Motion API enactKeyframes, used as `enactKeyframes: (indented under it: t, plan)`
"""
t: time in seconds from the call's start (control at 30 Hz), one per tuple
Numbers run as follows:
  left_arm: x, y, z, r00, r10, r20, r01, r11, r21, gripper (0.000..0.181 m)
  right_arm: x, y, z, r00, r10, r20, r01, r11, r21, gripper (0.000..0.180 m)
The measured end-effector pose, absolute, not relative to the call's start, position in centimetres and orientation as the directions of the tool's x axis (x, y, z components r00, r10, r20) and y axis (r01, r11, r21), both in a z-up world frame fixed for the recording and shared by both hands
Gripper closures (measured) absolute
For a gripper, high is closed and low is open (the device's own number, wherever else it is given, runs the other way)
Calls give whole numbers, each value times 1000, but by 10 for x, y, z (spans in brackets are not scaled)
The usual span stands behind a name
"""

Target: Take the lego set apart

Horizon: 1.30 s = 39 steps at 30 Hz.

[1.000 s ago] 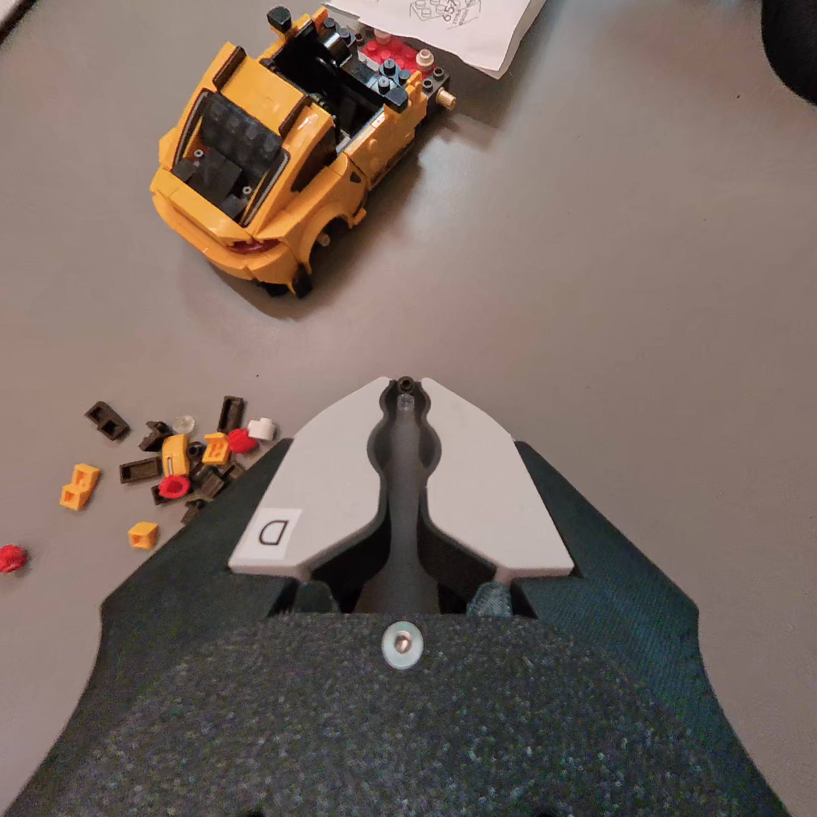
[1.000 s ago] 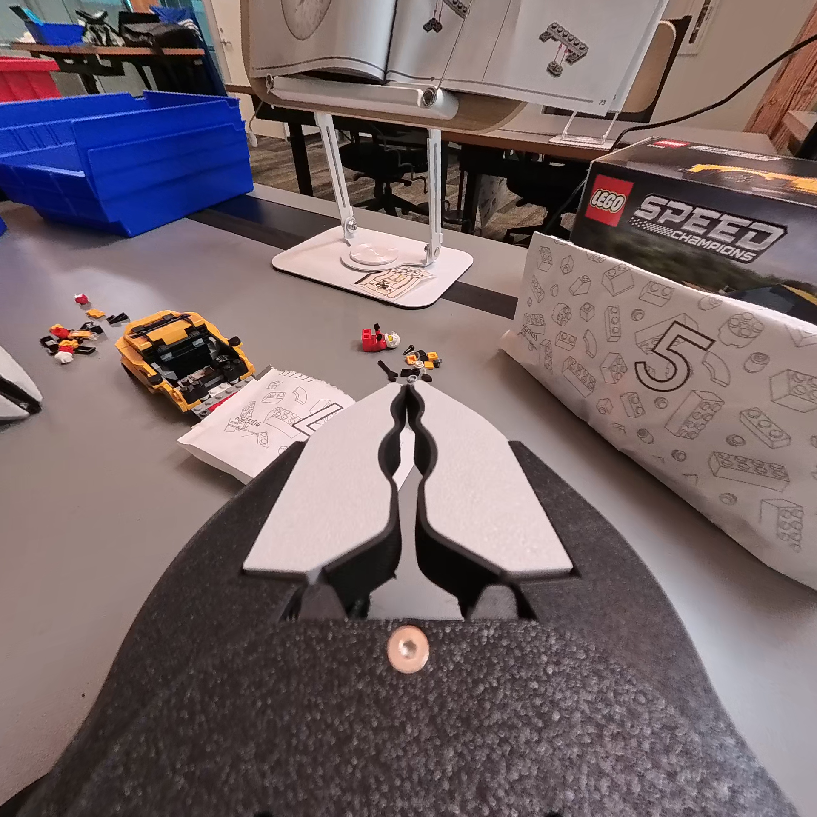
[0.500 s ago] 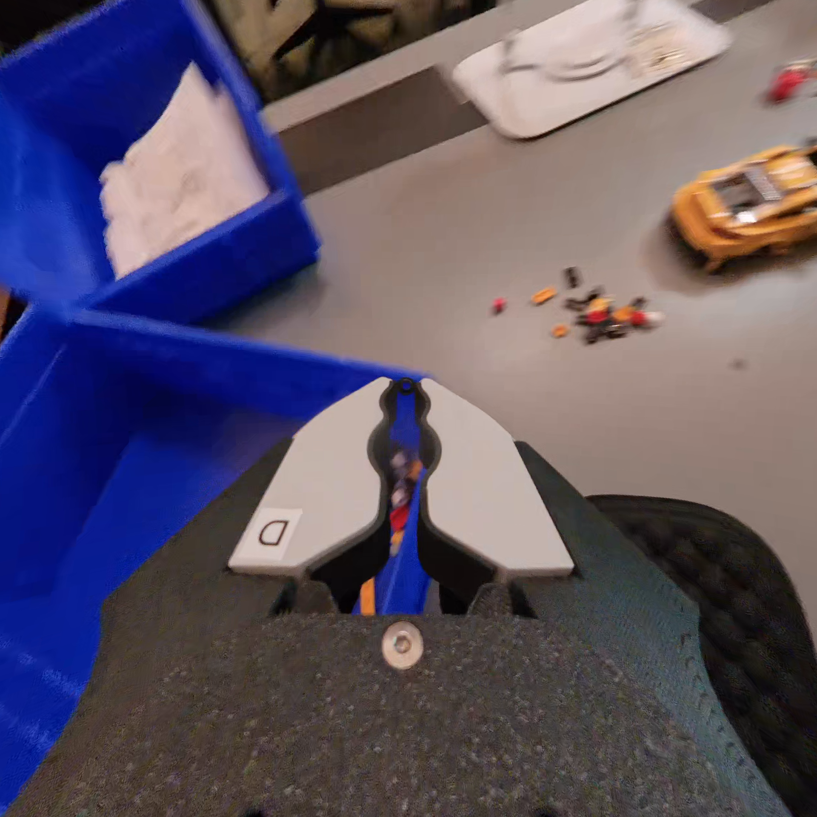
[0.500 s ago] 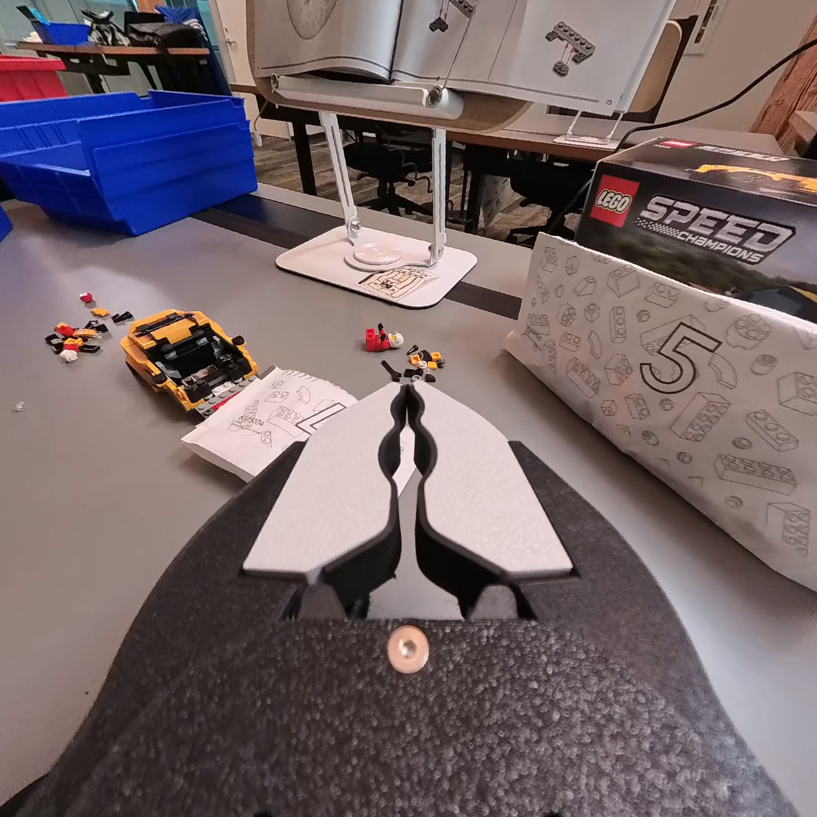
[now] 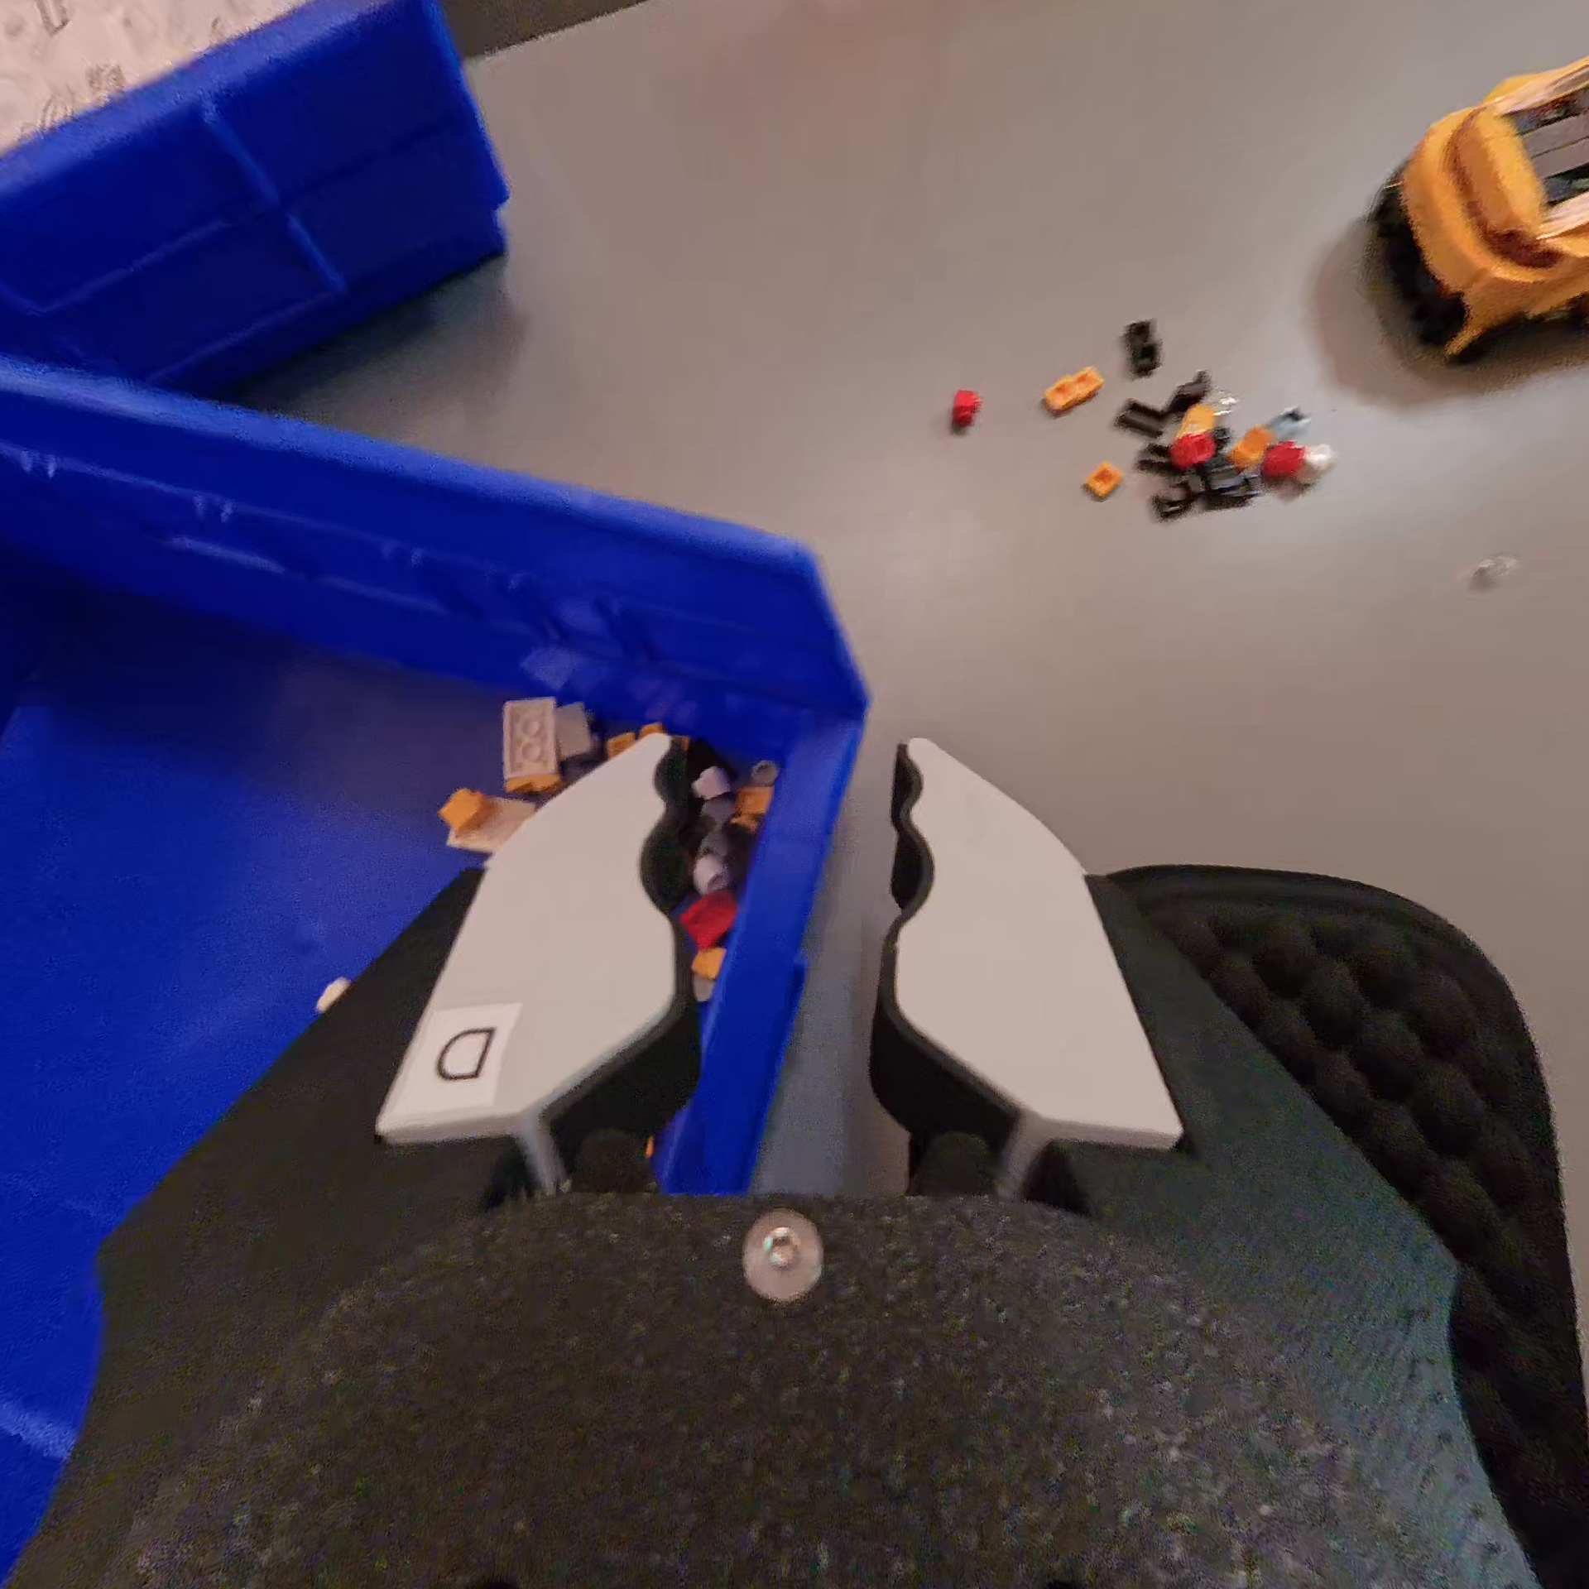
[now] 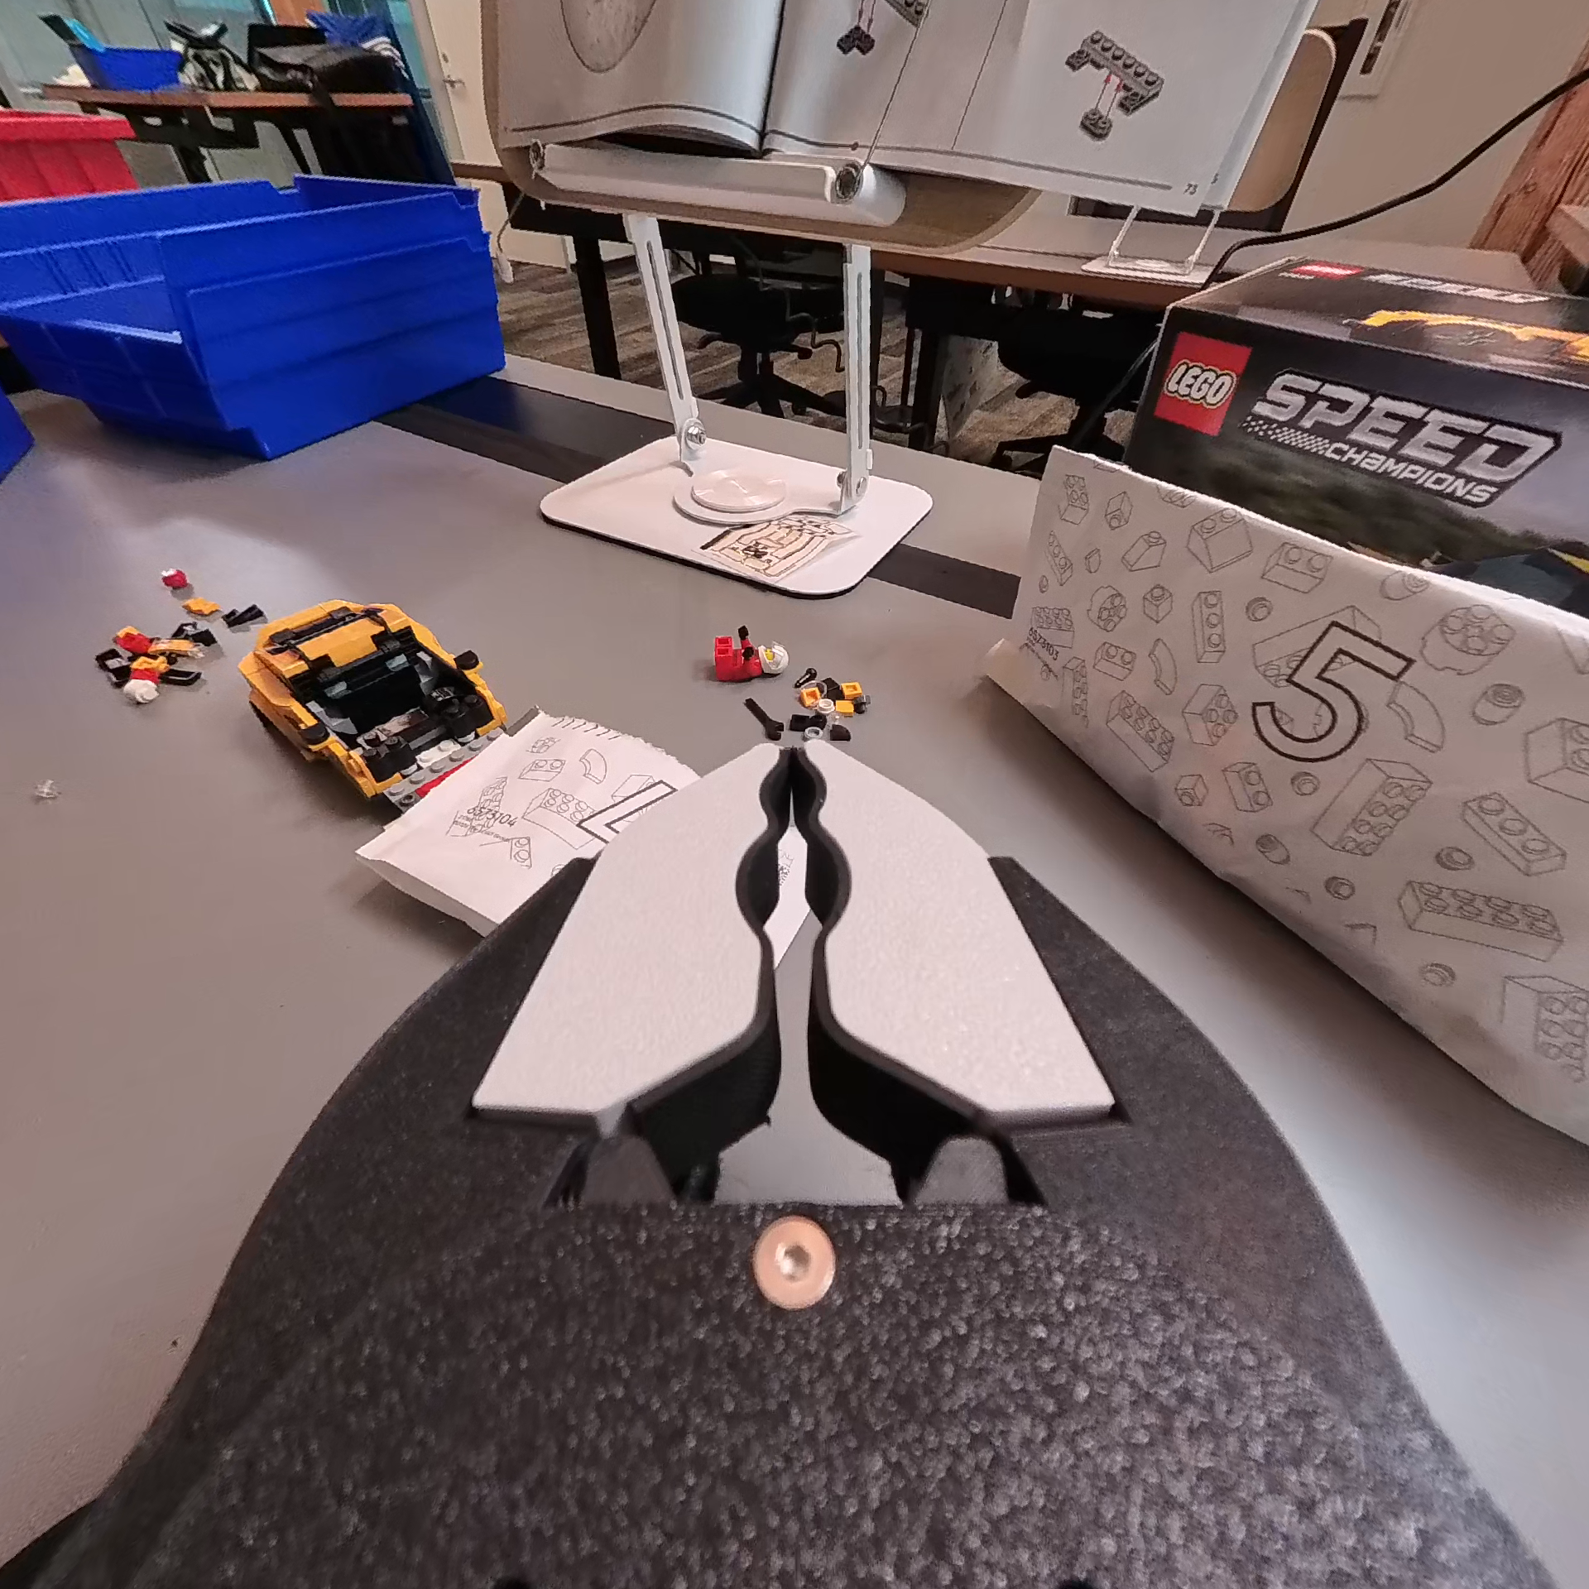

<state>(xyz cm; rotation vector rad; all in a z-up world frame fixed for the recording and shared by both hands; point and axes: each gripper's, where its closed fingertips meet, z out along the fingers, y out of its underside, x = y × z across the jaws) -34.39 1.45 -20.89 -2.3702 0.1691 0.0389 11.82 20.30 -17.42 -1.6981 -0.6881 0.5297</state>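
Spanning both views, the grey worktop [image 6: 215, 946] is matte and smooth, so loose bits sit where dropped. Blue bin [image 5: 413, 593], hard moulded plastic with ribbed walls, sits at the near left corner; its job looks like catching stripped parts, since a heap of grey, orange and red bricks [image 5: 550, 765] lies in its corner. Left hand-held gripper [image 5: 778, 757] hangs over the bin's right wall with jaws spread wide and nothing between them, one finger inside the bin and one outside: likely just let a part go. Right hand-held gripper [image 6: 793, 757] is closed, tips touching, empty, parked low over the worktop and pointing at the far clutter, probably waiting. Printed paper bag [image 6: 1341, 774], crinkled and soft, leans against the glossy cardboard box [image 6: 1376, 404] on the right. White book stand [image 6: 739, 507] holds an open manual up at reading height. Flat paper packet [image 6: 516, 817] lies just beside the car. The car [image 6: 370, 688], the task's set, sits mid-left on the worktop, roof off, black studded interior exposed, yellow glossy shell still mostly whole, so teardown is partway by my read. Small pile [image 6: 155, 653] of black, orange and red pieces lies left of the car; another scatter [image 6: 817, 701] with a red minifigure [image 6: 748, 658] sits ahead of the right gripper. A clear stud [image 6: 45, 789] lies alone, well apart.
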Motion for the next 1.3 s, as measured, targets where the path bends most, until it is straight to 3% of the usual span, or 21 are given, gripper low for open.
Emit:
enactKeyframes:
  t: [0.13,0.3,0.47,0.6,0.73,0.87,1.03,1.17,1.27,1.3]
  plan:
    - [-267,22,-198,930,-366,-38,-265,-593,-760,153,118,203,-176,723,691,11,168,-161,-973,180]
    - [-173,38,-239,800,-600,5,-423,-570,-704,153,118,203,-174,723,691,12,166,-156,-974,180]
    - [-131,53,-264,733,-680,4,-530,-575,-624,160,121,203,-170,731,682,12,152,-147,-977,180]
    - [-134,55,-267,736,-677,-25,-549,-574,-607,176,122,204,-169,733,680,9,148,-146,-978,180]
    - [-172,52,-223,823,-564,-68,-438,-553,-709,176,122,204,-170,731,683,5,147,-151,-978,180]
    - [-278,37,-178,962,-215,-171,-267,-581,-769,176,120,203,-171,726,687,-1,145,-156,-977,180]
    - [-373,8,-180,975,85,-203,-99,-653,-751,172,118,203,-173,725,689,7,156,-155,-976,180]
    - [-395,3,-200,969,200,-148,32,-691,-722,131,119,203,-173,730,683,10,158,-155,-975,180]
    - [-395,5,-195,963,222,-153,34,-663,-748,101,119,204,-175,731,683,9,161,-159,-974,180]
    - [-393,5,-196,965,215,-152,32,-669,-743,100,119,204,-175,729,684,8,161,-161,-974,180]
